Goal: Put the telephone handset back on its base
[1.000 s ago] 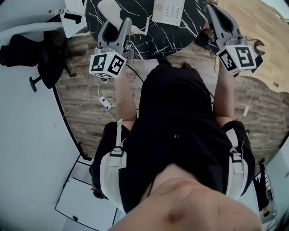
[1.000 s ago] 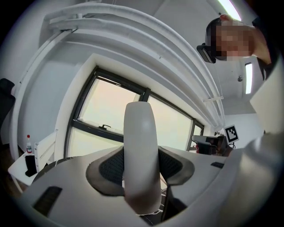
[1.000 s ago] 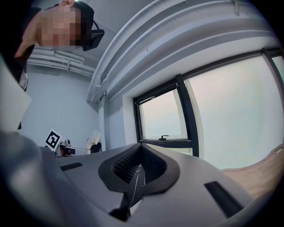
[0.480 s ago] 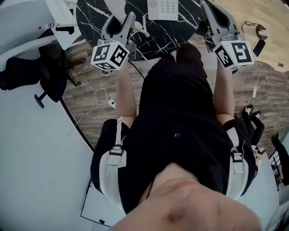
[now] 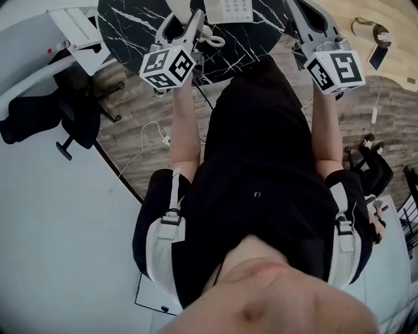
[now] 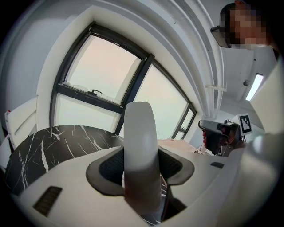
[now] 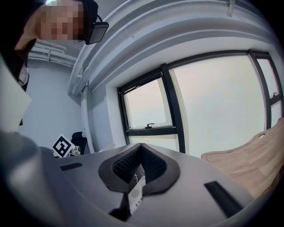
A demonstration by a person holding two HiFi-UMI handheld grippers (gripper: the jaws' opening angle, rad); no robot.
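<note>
Jaws of the left gripper [image 6: 140,167] clench the white handset [image 6: 140,133]; the right gripper [image 7: 140,155] is pressed closed. Base [image 5: 228,8] sits at 12 o'clock on the black marble surface [image 5: 130,19]. Windows [image 7: 213,106] beyond.

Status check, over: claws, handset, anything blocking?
Left claw shut on handset. Right claw shut, empty. Handset not yet on base, over black table. Nothing seen blocking.

Black marble table [image 5: 130,25] under telephone base [image 5: 228,8]
</note>
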